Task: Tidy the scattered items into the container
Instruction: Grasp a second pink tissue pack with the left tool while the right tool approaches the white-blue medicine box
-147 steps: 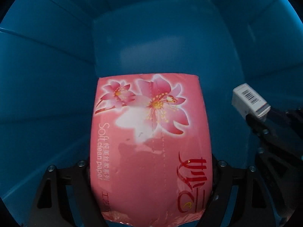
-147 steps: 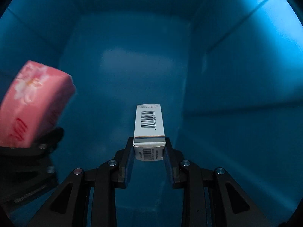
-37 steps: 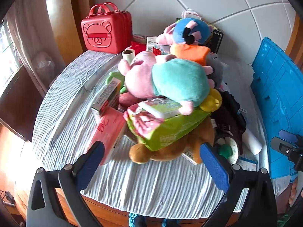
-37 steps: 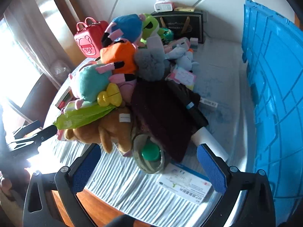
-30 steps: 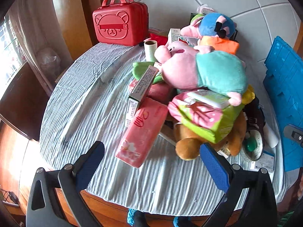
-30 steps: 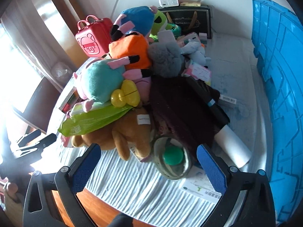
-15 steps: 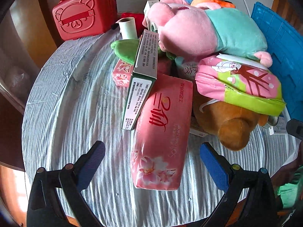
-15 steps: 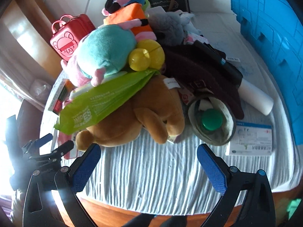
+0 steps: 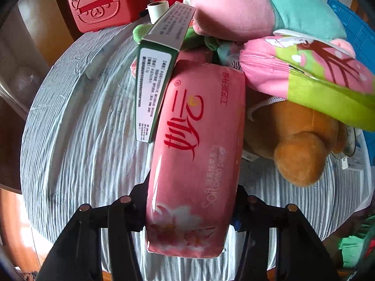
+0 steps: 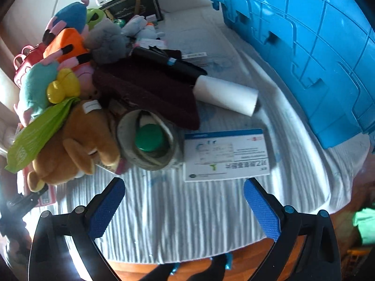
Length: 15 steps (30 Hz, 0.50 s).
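My left gripper (image 9: 189, 201) is shut on a pink soft tissue pack (image 9: 196, 145) that lies on the striped tablecloth, its far end tucked under the pile. A green-and-white carton (image 9: 157, 70) leans on its left side. My right gripper (image 10: 184, 207) is open and empty, just short of a white-and-blue flat medicine box (image 10: 225, 157) near the table's front edge. The blue crate (image 10: 316, 46) stands to the right, also in the left wrist view (image 9: 354, 25).
A pile of plush toys fills the table: a pink-and-teal pig (image 9: 257, 7), a brown bear (image 10: 79, 140), a green-pink pouch (image 9: 316, 75). A grey holder with a green-capped jar (image 10: 148, 140), a white roll (image 10: 227, 96), dark cloth (image 10: 150, 86) and a red bear case (image 9: 103, 2) lie around.
My left gripper moved forward and closed on the pink tissue pack. My right gripper moved down and right toward the flat medicine box, staying open.
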Each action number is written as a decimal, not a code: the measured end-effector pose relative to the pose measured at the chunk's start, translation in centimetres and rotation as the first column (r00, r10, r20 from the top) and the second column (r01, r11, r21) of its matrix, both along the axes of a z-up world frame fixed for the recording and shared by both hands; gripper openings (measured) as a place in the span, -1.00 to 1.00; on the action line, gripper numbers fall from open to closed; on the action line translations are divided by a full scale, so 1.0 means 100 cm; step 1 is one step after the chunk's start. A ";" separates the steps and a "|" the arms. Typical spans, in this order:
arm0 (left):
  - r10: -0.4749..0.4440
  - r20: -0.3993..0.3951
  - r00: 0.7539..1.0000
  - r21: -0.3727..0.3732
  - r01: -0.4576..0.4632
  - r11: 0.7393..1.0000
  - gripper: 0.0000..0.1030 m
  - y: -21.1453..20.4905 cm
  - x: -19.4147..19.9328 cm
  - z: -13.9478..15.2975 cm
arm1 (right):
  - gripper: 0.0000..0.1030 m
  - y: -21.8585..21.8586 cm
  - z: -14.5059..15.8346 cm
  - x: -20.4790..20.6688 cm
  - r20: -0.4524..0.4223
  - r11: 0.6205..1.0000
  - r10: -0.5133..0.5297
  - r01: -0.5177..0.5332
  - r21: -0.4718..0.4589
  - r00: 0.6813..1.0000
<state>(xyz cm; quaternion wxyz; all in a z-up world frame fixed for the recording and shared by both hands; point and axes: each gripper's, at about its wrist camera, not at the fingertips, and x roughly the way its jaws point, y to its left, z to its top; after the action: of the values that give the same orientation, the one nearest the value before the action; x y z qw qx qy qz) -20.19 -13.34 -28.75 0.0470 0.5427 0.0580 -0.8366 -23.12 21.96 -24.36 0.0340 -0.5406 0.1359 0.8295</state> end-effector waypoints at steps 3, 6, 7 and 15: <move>0.048 -0.018 0.999 -0.001 -0.048 0.999 -0.01 0.023 0.024 0.009 | 0.99 0.026 -0.011 -0.005 -0.002 0.997 0.076 -0.076 0.017 0.997; 0.147 -0.046 0.988 -0.016 -0.148 0.989 -0.01 0.055 0.050 0.019 | 0.71 0.050 -0.025 -0.016 0.001 0.983 0.181 -0.181 0.017 0.983; 0.191 -0.047 0.981 -0.008 -0.191 0.982 -0.01 0.065 0.059 0.022 | 0.40 0.057 -0.031 -0.021 0.010 0.976 0.215 -0.215 0.009 0.976; 0.358 -0.020 0.934 -0.035 -0.358 0.933 -0.01 0.122 0.110 0.032 | 0.06 0.080 -0.067 -0.021 0.102 0.918 0.394 -0.397 0.014 0.913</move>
<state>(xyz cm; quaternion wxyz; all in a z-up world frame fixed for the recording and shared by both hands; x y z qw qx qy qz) -9.15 -1.10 -25.57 0.2084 0.5163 0.1404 -0.8187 -25.19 29.94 -31.07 -0.1188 -0.5959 0.0078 0.7942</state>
